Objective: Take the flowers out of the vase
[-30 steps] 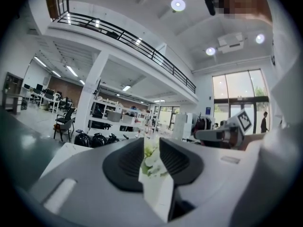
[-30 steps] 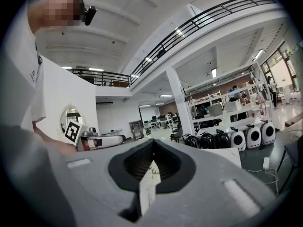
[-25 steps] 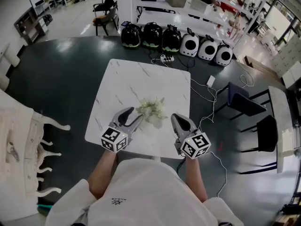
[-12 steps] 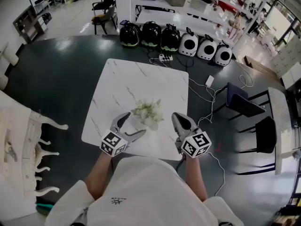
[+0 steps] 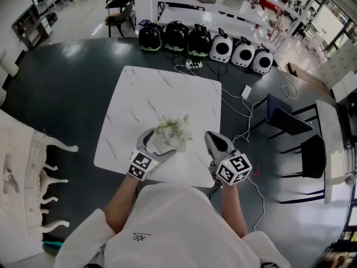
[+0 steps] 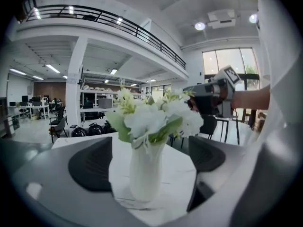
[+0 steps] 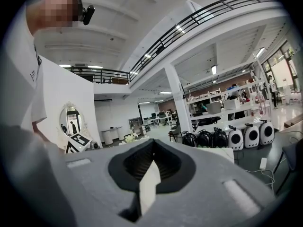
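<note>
The flowers (image 6: 151, 119) were not yet out: they stood bunched in the mouth of the white vase (image 6: 146, 171). The vase stood upright on the marble table (image 5: 167, 88) between the pads of the left gripper (image 5: 160, 144), whose jaws were opening wide and touched neither side of it. The right gripper (image 5: 212, 139) hung just to the right of the vase, jaws together on nothing. The step in hand looked like bracing the vase, so next the left jaws would probably need to close on its body while the right ones opened for the stems above its rim.
</note>
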